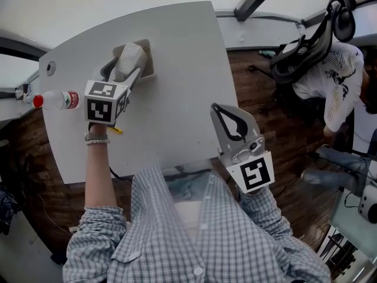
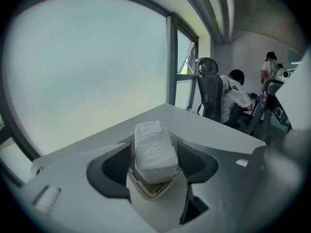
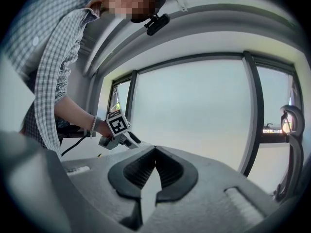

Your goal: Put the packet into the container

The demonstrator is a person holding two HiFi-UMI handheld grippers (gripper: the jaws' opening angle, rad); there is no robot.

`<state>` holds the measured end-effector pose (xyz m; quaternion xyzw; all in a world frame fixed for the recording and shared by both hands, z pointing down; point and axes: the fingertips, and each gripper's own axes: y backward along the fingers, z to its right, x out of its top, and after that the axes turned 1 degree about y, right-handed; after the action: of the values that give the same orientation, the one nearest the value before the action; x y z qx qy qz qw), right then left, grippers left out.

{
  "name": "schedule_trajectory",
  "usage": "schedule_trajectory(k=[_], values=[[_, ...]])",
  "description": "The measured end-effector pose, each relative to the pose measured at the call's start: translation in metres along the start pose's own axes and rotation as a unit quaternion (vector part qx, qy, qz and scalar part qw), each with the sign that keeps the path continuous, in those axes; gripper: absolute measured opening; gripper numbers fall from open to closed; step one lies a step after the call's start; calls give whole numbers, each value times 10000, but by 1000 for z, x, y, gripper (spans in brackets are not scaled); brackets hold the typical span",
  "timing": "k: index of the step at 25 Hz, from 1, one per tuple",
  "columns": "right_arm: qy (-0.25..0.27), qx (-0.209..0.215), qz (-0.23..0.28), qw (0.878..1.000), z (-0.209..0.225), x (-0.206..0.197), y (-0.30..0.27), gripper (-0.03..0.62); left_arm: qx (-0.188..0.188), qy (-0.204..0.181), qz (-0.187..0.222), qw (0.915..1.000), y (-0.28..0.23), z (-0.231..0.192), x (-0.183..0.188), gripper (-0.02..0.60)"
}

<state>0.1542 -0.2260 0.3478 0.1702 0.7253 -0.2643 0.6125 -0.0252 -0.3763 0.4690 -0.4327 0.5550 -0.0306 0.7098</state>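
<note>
1. Your left gripper stood spread either side of the white soft oblong packet, which rested in the beige plastic container, long axis pointing ahead.
2. Your right gripper, pressed together and empty, hung well apart.

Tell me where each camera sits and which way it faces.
Head view: on the head, steeply down at the table; left gripper, right gripper, forearm, checked shirt show.
Left gripper view: on that gripper, along its open jaws to the packet in the container.
Right gripper view: on that gripper, facing the windows; left arm shows.
Shared: head and left gripper views show the packet.
</note>
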Motion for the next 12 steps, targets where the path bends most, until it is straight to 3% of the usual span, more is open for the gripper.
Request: schedule_trajectory(k=[5,10,12], values=[[73,37,96,9999,-8,9,-2,2,77,-40,337,9994,25,0,10,234],[183,43,204,9996,-19,20,-1,2,-134,328,912,9952,60,5,24,170],[238,62,243,9994,-24,25,-1,2,-90,362,1127,9929,75,4,28,110]])
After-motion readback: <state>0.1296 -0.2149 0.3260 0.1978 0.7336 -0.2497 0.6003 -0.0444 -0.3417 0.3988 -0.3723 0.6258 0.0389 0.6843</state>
